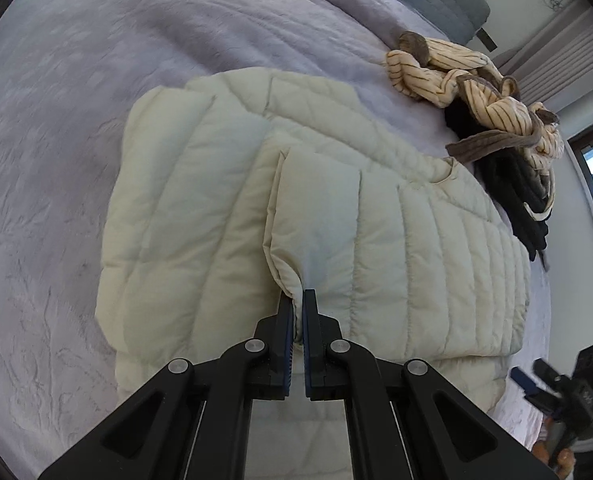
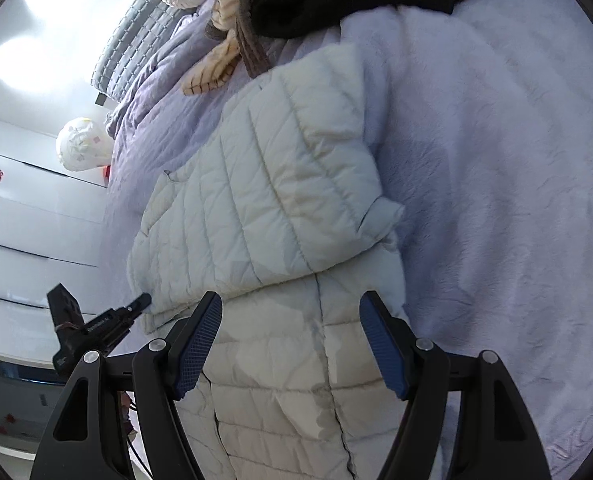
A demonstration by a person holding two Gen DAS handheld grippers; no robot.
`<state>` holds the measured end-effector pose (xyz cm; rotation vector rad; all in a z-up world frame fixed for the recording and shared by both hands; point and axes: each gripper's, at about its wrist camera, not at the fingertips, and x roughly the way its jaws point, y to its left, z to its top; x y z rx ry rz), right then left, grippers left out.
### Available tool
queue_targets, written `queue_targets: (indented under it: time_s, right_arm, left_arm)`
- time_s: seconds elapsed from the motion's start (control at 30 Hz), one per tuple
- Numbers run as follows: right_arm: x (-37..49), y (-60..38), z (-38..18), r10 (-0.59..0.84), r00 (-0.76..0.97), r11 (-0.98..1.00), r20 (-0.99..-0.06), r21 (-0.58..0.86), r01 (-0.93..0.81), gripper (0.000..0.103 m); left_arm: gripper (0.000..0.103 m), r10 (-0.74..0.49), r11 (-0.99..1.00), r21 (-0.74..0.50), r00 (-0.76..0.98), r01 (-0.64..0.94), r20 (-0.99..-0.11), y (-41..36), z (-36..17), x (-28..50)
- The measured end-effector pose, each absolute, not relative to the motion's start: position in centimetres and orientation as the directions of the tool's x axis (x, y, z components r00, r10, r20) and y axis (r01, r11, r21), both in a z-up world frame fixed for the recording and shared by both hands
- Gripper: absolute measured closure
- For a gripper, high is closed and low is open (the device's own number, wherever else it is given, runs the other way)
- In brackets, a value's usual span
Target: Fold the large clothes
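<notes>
Bed (image 1: 76,160): lavender cover fills most of both views and serves as my work surface.

Puffer jacket (image 1: 200,208): cream, quilted, spread across the centre of the left wrist view and running from lower centre to upper middle of the right. One panel is already turned over onto the body, so I judge folding begun, not finished; the lower length toward the bottom of the right view lies unfolded.

Clothes pile (image 1: 496,120): striped and dark garments in the upper right, untouched, presumably awaiting folding.

Left gripper (image 1: 298,300): clenched on the edge of the folded-over panel, fabric pinched between my pads.

Right gripper (image 2: 292,320): jaws standing wide above the jacket, grasping nothing; whether the tips touch fabric I cannot tell.
</notes>
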<state>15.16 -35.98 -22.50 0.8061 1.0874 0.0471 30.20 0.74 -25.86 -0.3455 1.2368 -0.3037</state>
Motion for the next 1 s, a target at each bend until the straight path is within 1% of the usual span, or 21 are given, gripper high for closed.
queue_targets:
  time_s: [0.2, 0.27, 0.3, 0.33, 0.37, 0.47, 0.57, 0.63, 0.67, 0.73, 0.93, 1.0]
  right_arm:
    - [16.7, -36.7, -19.7, 0.290, 0.549, 0.793, -0.784, 0.518, 0.321, 0.028]
    - [17.7, -36.8, -19.7, 0.263, 0.550, 0.802, -0.793, 0.496, 0.332, 0.031]
    - [18.2, -36.9, -19.9, 0.255, 0.547, 0.804, -0.797, 0.489, 0.339, 0.047]
    - [18.5, -36.9, -20.1, 0.252, 0.541, 0.804, -0.802, 0.485, 0.344, 0.073]
    - [18.9, -37.0, -20.4, 0.249, 0.534, 0.805, -0.808, 0.479, 0.351, 0.080]
    - [20.0, -36.8, -21.2, 0.237, 0.535, 0.815, -0.811, 0.466, 0.345, 0.082]
    - [20.6, -36.2, -23.5, 0.205, 0.473, 0.844, -0.857, 0.399, 0.357, 0.084]
    - [20.6, -36.3, -25.1, 0.218, 0.447, 0.840, -0.868, 0.400, 0.367, 0.088]
    - [20.6, -36.4, -25.4, 0.222, 0.447, 0.837, -0.866, 0.405, 0.368, 0.088]
    - [20.5, -36.5, -25.6, 0.227, 0.453, 0.835, -0.862, 0.411, 0.366, 0.088]
    - [20.9, -36.3, -25.4, 0.212, 0.443, 0.851, -0.871, 0.387, 0.354, 0.088]
    - [21.0, -36.3, -25.3, 0.211, 0.443, 0.854, -0.871, 0.385, 0.350, 0.088]
  left_arm:
    - [0.098, -0.384, 0.920, -0.388, 0.300, 0.051, -0.873, 0.5, -25.9, 30.2]
    - [0.098, -0.364, 0.930, -0.362, 0.305, 0.066, -0.880, 0.1, -25.8, 30.4]
    - [0.098, -0.357, 0.933, -0.353, 0.306, 0.071, -0.883, -0.1, -25.8, 30.4]
    - [0.098, -0.354, 0.934, -0.349, 0.306, 0.074, -0.884, -0.2, -25.8, 30.5]
    - [0.098, -0.353, 0.935, -0.347, 0.306, 0.076, -0.884, -0.3, -25.8, 30.4]
    - [0.098, -0.345, 0.938, -0.339, 0.305, 0.075, -0.887, -0.3, -26.0, 30.5]
    - [0.098, -0.333, 0.942, -0.326, 0.304, 0.076, -0.893, -0.3, -26.5, 30.5]
    - [0.098, -0.311, 0.950, -0.300, 0.311, 0.083, -0.898, -0.4, -26.7, 30.4]
    - [0.098, -0.302, 0.953, -0.290, 0.311, 0.086, -0.901, -0.3, -26.7, 30.3]
    - [0.098, -0.298, 0.954, -0.286, 0.311, 0.085, -0.902, -0.1, -26.5, 30.2]
    - [0.098, -0.213, 0.977, -0.208, 0.361, 0.055, -0.908, 2.3, -24.3, 29.6]
    - [0.098, -0.211, 0.977, -0.198, 0.387, 0.074, -0.897, 2.8, -23.2, 29.6]
